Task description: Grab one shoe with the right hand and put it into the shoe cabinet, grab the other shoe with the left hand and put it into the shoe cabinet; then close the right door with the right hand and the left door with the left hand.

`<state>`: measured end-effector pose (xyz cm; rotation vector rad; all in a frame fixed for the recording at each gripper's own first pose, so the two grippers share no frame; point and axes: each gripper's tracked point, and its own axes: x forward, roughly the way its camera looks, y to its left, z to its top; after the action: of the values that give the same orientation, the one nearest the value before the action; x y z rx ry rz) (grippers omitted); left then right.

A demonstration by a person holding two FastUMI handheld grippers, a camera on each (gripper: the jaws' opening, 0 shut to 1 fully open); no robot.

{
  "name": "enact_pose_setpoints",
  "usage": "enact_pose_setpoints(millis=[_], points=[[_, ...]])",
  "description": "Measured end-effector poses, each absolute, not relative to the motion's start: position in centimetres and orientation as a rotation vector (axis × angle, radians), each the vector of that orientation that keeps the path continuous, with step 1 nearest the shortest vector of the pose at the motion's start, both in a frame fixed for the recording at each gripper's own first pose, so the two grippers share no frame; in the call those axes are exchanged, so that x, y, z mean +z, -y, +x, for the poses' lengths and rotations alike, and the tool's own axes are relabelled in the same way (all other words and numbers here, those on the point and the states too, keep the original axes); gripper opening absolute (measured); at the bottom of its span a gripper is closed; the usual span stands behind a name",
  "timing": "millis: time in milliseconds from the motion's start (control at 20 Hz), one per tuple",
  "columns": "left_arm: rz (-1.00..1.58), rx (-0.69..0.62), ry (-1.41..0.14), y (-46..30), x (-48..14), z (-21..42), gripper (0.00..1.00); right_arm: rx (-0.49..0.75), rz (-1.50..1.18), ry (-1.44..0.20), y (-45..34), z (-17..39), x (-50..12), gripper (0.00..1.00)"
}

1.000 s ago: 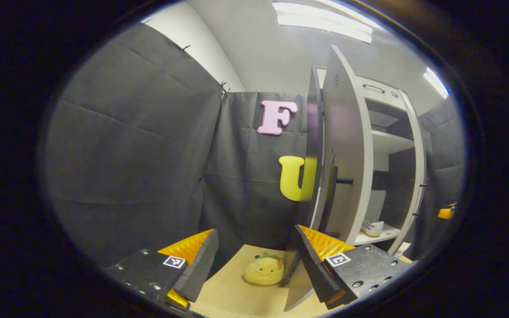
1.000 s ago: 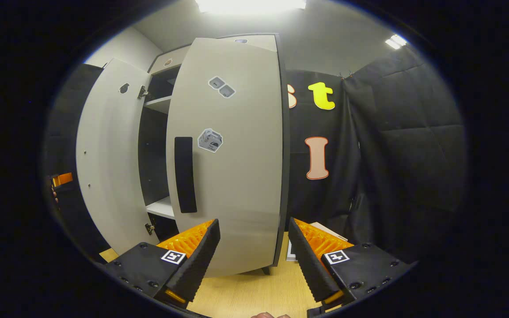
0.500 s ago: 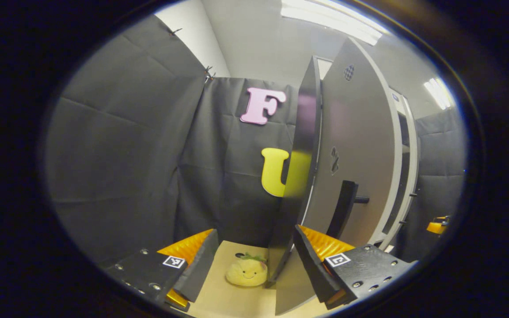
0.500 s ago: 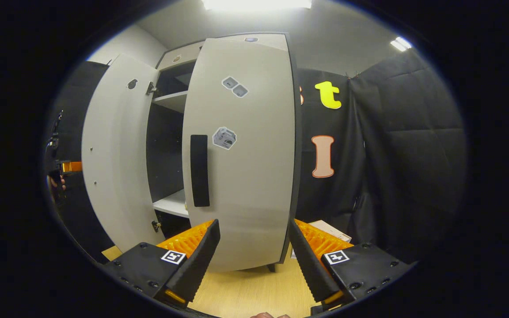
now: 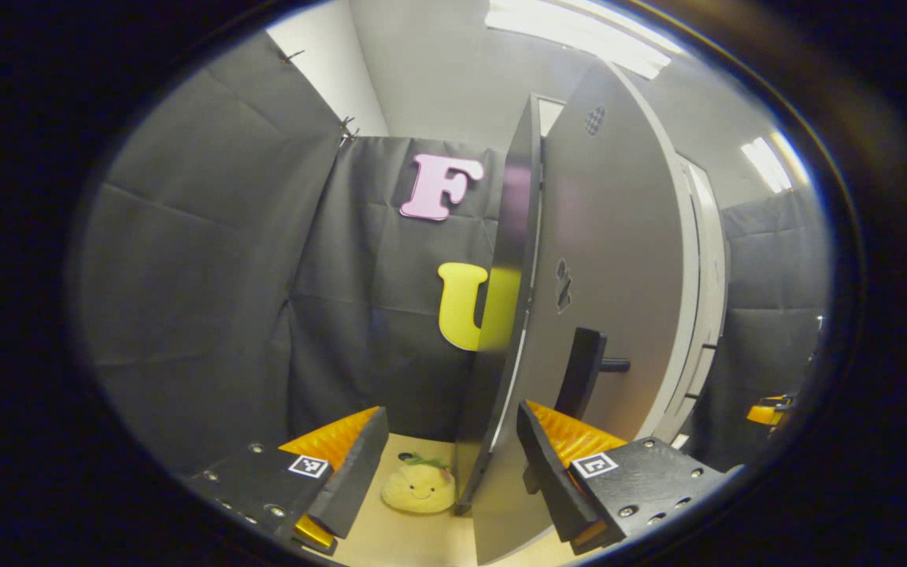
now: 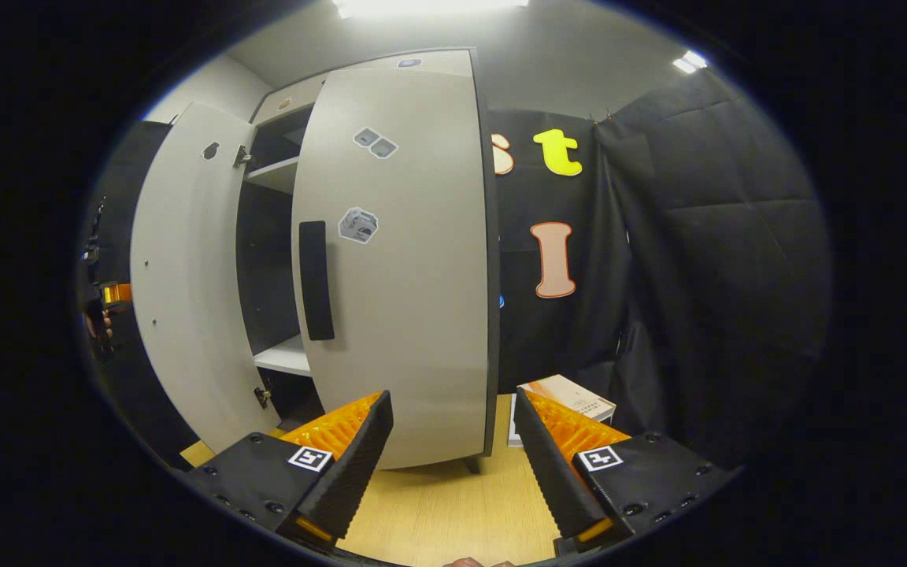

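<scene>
While the left gripper (image 5: 452, 457) hangs open and empty, the left door's (image 5: 603, 260) leading edge sits between its fingers, handle (image 5: 583, 382) just beyond. Plush toy (image 5: 418, 487) lies on the floor left of that edge. Right gripper (image 6: 453, 445), spread and empty, faces the right door (image 6: 402, 260); box (image 6: 568, 398) beside it. Gap between doors open; shoes can't be made out.

The floor (image 6: 453, 504) is light wood. The cabinet (image 6: 398, 260) stands on it on short dark feet. Just right of the cabinet a flat box (image 6: 568, 398) lies on the floor. On the other side of the cabinet, near its left door (image 5: 579, 315), sits a yellow plush toy (image 5: 418, 488).
</scene>
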<state>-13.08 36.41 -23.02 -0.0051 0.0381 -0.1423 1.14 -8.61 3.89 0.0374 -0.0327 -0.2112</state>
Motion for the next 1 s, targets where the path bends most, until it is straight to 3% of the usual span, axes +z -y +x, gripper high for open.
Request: enact_pose_setpoints(millis=[450,750,1000], points=[[-0.047,-0.183,-0.059,-28.3,-25.5,-14.0,0.98,-0.203,0.082,0.040,9.3,1.7,3.8,0.92],[-0.079,-0.172,-0.021,-23.2,-26.0,-12.9,0.93,-0.186,0.094,0.031,10.0,1.6,3.2,0.96],[-0.049,-0.218,-0.043,-17.6,-27.7,-11.3,0.95,-0.183,0.143,-0.006,11.1,0.6,2.4,0.96]])
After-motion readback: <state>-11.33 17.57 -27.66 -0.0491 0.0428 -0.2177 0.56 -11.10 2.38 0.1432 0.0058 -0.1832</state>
